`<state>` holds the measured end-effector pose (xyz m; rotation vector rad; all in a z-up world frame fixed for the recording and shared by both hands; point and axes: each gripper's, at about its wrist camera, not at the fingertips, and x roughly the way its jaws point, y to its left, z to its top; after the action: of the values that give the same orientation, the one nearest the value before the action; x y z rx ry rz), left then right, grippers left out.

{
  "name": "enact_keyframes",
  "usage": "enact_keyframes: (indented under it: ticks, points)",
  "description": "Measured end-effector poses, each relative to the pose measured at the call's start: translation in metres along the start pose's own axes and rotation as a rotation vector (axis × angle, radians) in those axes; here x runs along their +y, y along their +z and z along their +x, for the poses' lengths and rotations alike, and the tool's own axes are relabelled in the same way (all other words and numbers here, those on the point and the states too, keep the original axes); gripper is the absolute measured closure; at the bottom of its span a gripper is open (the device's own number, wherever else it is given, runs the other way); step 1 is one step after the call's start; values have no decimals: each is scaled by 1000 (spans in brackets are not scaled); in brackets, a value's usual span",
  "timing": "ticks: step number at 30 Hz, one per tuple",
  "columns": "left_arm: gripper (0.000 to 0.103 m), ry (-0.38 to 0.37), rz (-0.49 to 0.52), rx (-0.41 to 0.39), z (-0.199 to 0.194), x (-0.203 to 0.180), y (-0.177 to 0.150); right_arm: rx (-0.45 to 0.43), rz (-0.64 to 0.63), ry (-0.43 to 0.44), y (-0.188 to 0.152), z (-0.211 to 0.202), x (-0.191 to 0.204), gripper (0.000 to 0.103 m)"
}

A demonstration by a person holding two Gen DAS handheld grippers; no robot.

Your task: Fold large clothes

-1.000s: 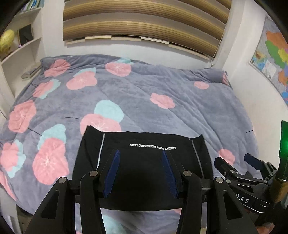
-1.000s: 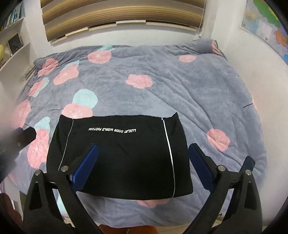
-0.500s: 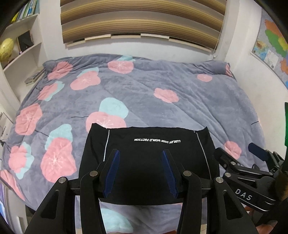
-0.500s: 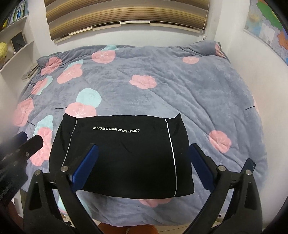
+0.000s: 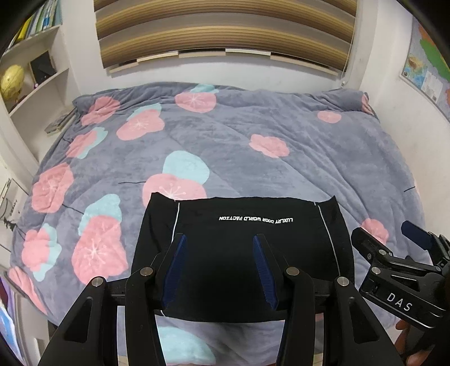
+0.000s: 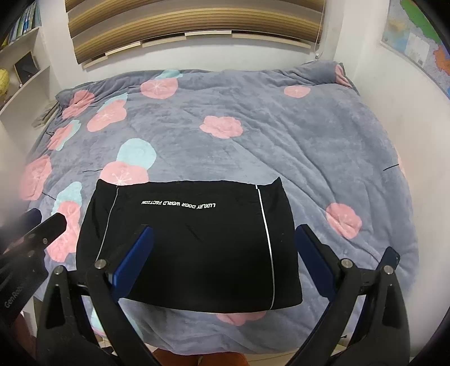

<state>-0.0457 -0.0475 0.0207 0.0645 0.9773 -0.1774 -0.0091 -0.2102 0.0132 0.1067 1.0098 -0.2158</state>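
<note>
Black garment (image 5: 242, 259) lies folded into a flat rectangle on the bed (image 5: 281, 174), near the front edge, on a grey blanket with pink and teal flowers. White lettering runs upside down near its far edge; a thin white stripe runs down each side. Edges look fairly straight, with minor wrinkles in the left half in the right wrist view (image 6: 191, 247).

Left gripper (image 5: 222, 270): jaws partly apart, nothing between the blue pads (image 5: 174, 270). It hovers over the middle of the garment, clear of the fabric as far as I can tell.

Right gripper (image 6: 222, 259): jaws spread wide, released, nothing held. The pads (image 6: 135, 259) frame the garment's right half from above; the right pad sits over the right edge. No contact visible.

Each gripper shows in the other's view: the right at the right margin of the left view (image 5: 399, 270), the left at the left margin of the right view (image 6: 31, 247), blurred.

Background: striped blinds (image 6: 194, 25) on the far wall, shelves (image 5: 31, 64) on the left with books and a yellow globe, map (image 6: 419, 42) on the right wall.
</note>
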Motion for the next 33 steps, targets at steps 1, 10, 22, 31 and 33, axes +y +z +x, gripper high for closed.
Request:
enact_keyframes:
  ticks: [1,10,22,31,33]
  points:
    - [53,3,1,1,1,0,0,1,-1,-2,0,0,0,5]
    - [53,21,13,-4,5,0,4,14,-3,2,2,5,3,5]
    - [52,45,49,-18,9,-3,8,22,-12,4,2,9,13,5]
    - [51,49,59,-15,13,-4,10,32,-5,6,5,14,12,5]
    - [51,48,65,-20,13,-4,10,36,-4,7,6,15,12,5]
